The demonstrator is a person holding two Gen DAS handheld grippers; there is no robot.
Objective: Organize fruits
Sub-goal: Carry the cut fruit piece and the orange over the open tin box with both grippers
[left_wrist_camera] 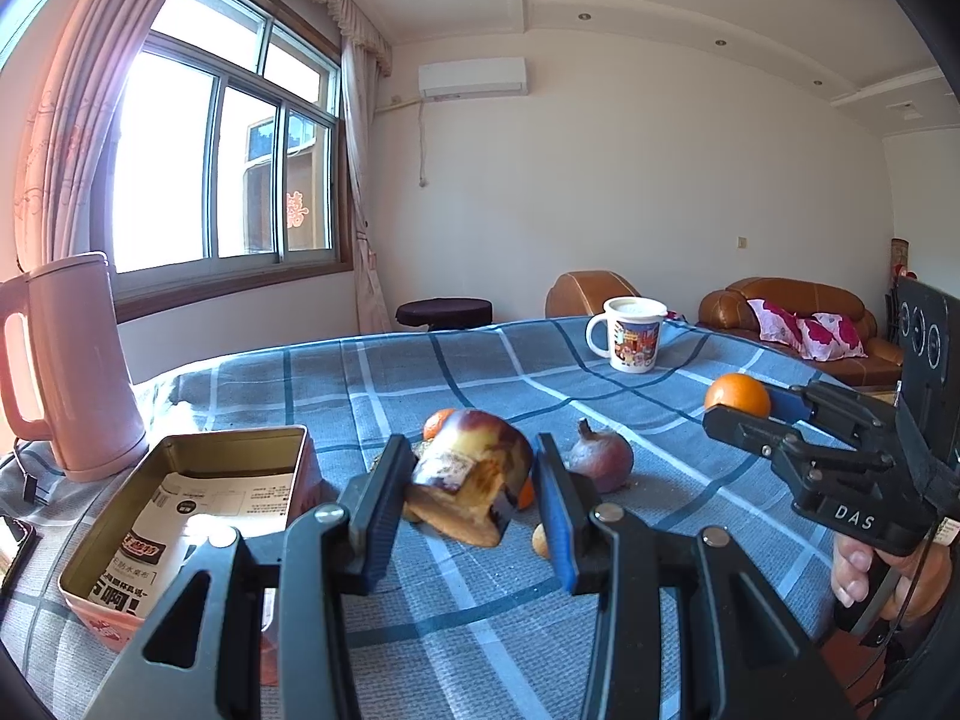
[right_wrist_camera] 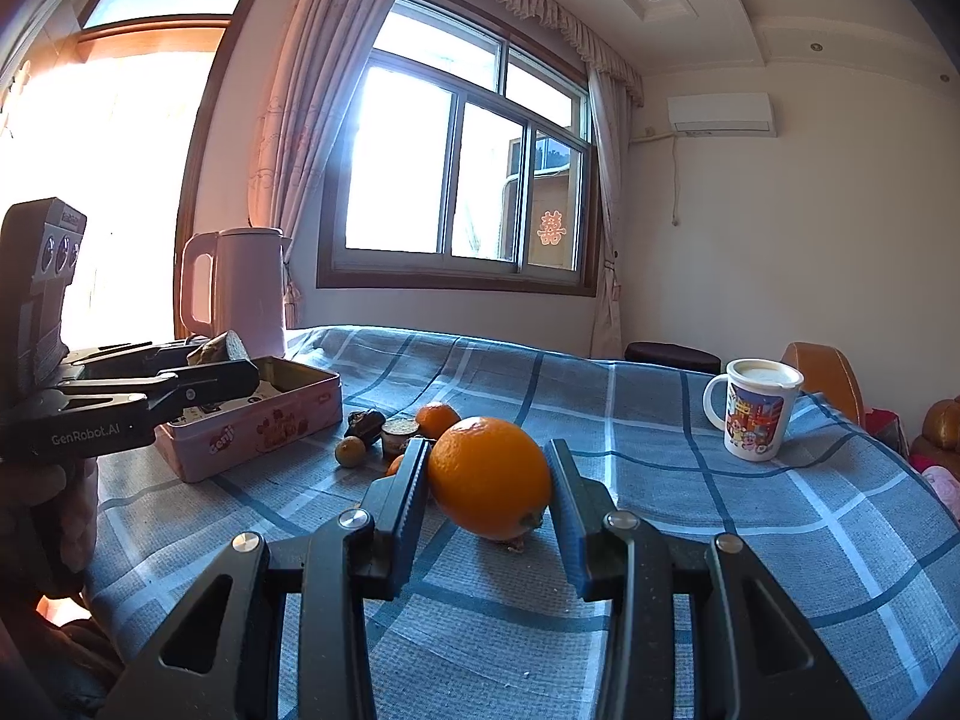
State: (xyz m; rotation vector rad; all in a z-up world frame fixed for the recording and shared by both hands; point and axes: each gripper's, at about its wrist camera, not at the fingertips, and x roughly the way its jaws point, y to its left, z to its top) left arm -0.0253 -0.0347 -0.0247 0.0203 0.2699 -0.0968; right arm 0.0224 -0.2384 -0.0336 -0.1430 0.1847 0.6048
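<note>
Left tongs: your left gripper [left_wrist_camera: 474, 498] is clenched on a cut, bruised fruit piece [left_wrist_camera: 471, 480], lifted off the cloth; in the right wrist view it hangs just above the tin's near corner.
Right tongs: your right gripper [right_wrist_camera: 489, 480] is clamped on the orange [right_wrist_camera: 489, 477], both pads pressing its sides, held above the table [right_wrist_camera: 750, 540].
Tin: the open pink tin [left_wrist_camera: 180, 456] sits at the left of the table, lined with printed paper, no fruit visible inside.
Loose fruit: a reddish round fruit [left_wrist_camera: 602, 459], a small orange [right_wrist_camera: 437, 420] and a few smaller pieces lie grouped on the cloth between the tin and your right tongs.
Slip risk: the cut piece looks soft and uneven; if you tilt it, it may slide from the pads and land outside the tin.
Crowding risk: both tongs heading for the tin together could knock each other.
Kettle risk: the pink kettle [left_wrist_camera: 78, 366] and its cord stand just beside the tin; a wide swing could catch them.
Roll risk: the orange, released high, could bounce out.
</note>
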